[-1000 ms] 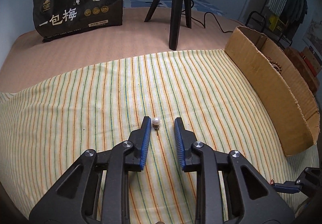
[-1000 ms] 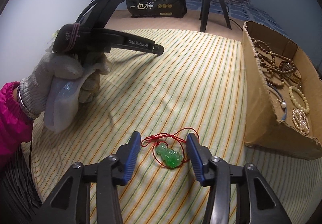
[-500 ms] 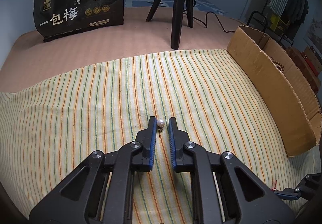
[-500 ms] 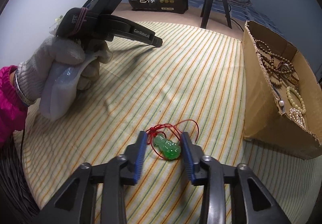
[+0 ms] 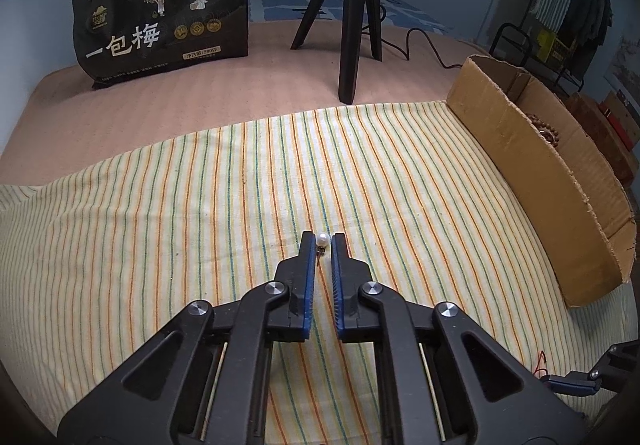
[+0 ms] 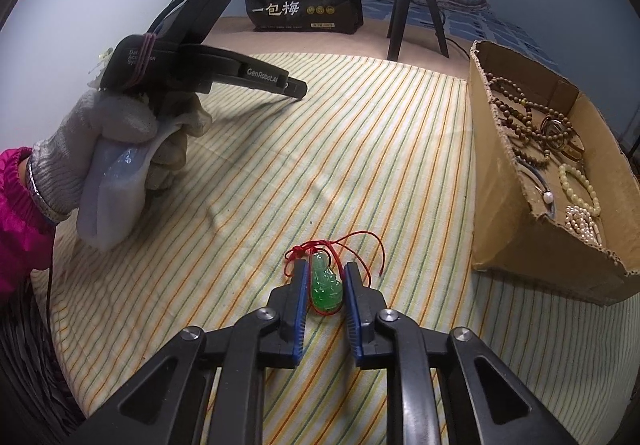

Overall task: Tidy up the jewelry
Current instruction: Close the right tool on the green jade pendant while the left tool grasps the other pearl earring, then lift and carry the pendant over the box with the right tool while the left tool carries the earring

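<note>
Left gripper (image 5: 322,245): black plastic arms, blue ribbed pads, round silver screws.
Right gripper (image 6: 325,287): same black frame, blue pads, silver screws.
Left hand (image 6: 120,137): grey knit glove, pale handle.
Sleeve (image 6: 16,213): bright pink, elastic cuff.
Marking: white "GenRobot.AI" lettering; pink band around body.

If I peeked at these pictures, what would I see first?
Probably the bright green carved pendant on its red cord, squeezed between the right gripper fingers on the striped cloth. Next, the little white pearl earring pinched at the tips of the left gripper. At the right stands a cardboard box with bead bracelets inside.
</note>
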A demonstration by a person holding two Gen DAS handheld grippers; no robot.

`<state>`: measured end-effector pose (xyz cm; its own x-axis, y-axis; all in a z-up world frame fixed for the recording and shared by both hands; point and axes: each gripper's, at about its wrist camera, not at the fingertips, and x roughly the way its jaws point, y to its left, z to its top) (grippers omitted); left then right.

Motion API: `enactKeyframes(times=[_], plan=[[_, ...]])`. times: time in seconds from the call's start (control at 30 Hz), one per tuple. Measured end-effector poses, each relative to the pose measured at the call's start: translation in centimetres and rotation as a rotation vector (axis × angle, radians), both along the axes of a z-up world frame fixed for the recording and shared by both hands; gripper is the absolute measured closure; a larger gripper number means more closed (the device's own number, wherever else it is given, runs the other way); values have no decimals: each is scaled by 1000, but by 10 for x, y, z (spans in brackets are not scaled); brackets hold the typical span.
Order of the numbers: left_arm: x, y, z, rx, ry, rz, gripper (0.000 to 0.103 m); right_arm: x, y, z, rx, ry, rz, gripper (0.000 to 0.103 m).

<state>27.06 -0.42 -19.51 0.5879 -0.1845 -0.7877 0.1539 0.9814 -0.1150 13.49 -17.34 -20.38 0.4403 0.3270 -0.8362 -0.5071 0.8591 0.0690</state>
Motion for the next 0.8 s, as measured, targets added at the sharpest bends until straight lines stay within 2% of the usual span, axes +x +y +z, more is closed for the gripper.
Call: enactKeyframes(times=[0.5,0.8], plan=[[-22,9,36,-19,-65,8,97,-12,-11,31,28,-62,-26,87],[-40,-10,65,-32,-127,-42,97,-19,-23,53,59,-98,-58,87]])
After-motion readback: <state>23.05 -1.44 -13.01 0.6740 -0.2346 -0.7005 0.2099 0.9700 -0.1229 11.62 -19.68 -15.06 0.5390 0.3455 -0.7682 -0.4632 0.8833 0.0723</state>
